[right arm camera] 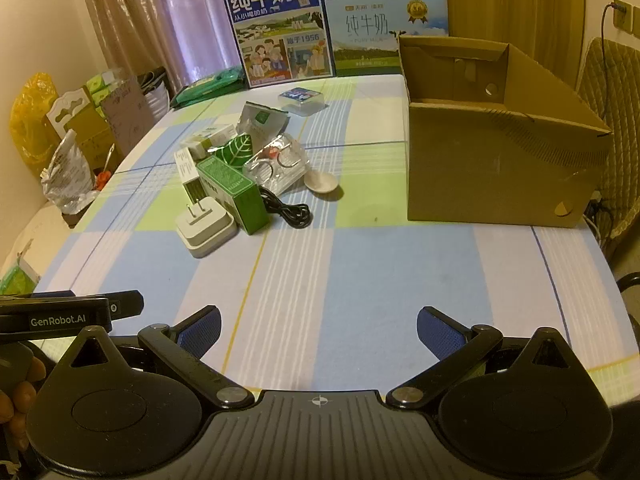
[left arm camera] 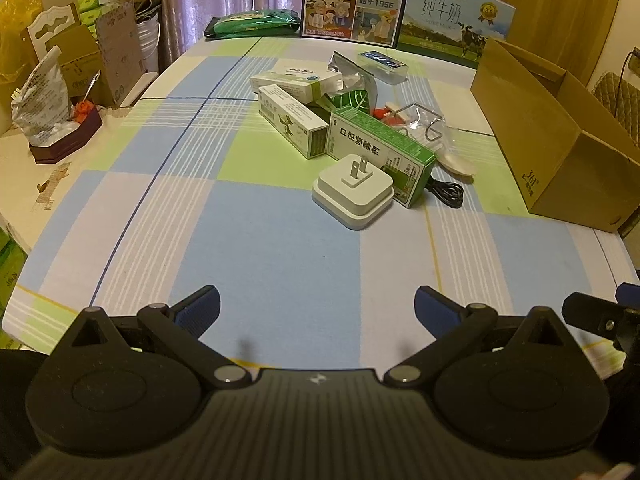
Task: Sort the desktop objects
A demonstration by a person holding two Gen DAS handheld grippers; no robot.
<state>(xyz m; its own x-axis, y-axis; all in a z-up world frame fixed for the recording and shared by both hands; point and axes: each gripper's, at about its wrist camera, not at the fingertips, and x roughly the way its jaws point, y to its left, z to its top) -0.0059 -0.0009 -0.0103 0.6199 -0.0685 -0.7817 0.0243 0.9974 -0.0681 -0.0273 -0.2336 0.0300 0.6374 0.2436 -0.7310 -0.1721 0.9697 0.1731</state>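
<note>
Hovering with jaws spread wide, gripping nothing; white plug adapter lying well ahead on table.

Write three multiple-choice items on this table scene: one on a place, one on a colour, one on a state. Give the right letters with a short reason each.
1. Where does the white plug adapter lie?
A. inside the cardboard box
B. at the near edge of the pile, against the green box
C. on the milk cartons

2. What colour is the coiled cable?
A. black
B. white
C. red

3. How do both grippers stand?
A. shut on a box
B. one open, one shut
C. both open, holding nothing

Answers:
1 B: the adapter rests prongs up on the tablecloth beside the green box, outside the cardboard box.
2 A: the cable shows black beside the green box.
3 C: the left gripper and the right gripper each show fingers spread wide with only cloth between.
</note>
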